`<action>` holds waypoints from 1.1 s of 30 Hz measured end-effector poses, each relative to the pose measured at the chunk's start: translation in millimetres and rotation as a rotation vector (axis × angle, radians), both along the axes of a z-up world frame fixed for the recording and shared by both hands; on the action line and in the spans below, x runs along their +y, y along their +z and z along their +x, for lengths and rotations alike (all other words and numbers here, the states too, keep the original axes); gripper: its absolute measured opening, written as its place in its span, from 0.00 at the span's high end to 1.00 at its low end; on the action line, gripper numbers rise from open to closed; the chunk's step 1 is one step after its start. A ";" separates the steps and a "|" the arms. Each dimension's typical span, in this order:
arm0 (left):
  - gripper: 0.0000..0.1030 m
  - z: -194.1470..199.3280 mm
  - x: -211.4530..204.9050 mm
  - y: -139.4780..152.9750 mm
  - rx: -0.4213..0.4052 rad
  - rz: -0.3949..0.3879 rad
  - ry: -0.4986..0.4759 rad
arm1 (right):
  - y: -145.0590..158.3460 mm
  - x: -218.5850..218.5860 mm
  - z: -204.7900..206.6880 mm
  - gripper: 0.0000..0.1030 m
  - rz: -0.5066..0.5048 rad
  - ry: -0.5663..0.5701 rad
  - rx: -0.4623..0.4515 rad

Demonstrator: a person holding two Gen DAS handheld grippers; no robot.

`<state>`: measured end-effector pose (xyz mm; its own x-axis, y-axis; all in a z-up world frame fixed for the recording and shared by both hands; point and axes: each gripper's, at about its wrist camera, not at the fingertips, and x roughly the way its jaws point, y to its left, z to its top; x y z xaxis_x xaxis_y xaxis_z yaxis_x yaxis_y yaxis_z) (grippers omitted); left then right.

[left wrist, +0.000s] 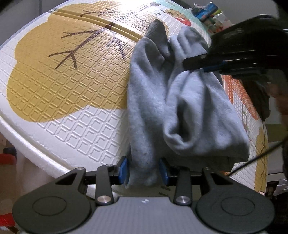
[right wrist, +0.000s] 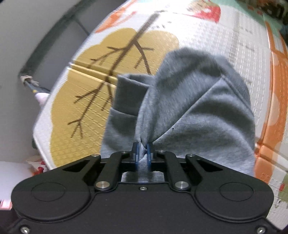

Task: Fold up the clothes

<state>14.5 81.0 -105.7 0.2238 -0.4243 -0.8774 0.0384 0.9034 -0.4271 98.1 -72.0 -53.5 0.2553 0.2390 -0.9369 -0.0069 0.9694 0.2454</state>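
Observation:
A grey fleece garment (left wrist: 154,100) hangs bunched above a patterned play mat (left wrist: 68,75). My left gripper (left wrist: 144,171) is shut on a thick fold of it at the near edge. My right gripper (left wrist: 203,64) comes in from the right in the left wrist view and pinches the garment higher up. In the right wrist view my right gripper (right wrist: 143,153) is shut tight on a gathered fold of the grey garment (right wrist: 198,111), which drapes down onto the mat (right wrist: 75,111). A ribbed cuff (right wrist: 129,93) shows at the left of the bundle.
The mat has a yellow tree shape with brown branches (left wrist: 75,52) and orange borders (right wrist: 275,90). Its near edge (left wrist: 36,149) drops to the floor. Small clutter sits at the far corner (left wrist: 210,14). A cable (left wrist: 255,158) runs at the right.

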 end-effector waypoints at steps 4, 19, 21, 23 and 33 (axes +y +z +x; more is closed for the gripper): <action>0.62 4.6 0.0 -2.7 -0.009 0.009 -0.016 | 26.0 -6.0 -8.4 0.92 0.031 0.038 -0.031; 0.61 5.4 -6.5 -3.5 -0.040 0.044 -0.087 | 46.8 12.7 -25.7 0.94 0.089 0.154 -0.019; 0.61 3.9 -5.7 -3.8 -0.045 0.044 -0.091 | 42.2 19.2 -25.8 0.94 0.097 0.165 -0.006; 0.61 2.5 -4.7 -4.1 -0.050 0.042 -0.092 | 39.0 25.5 -26.0 0.94 0.103 0.177 0.002; 0.60 -3.9 0.4 -4.9 -0.067 0.039 -0.099 | -14.1 61.9 -20.2 0.94 0.031 0.271 0.081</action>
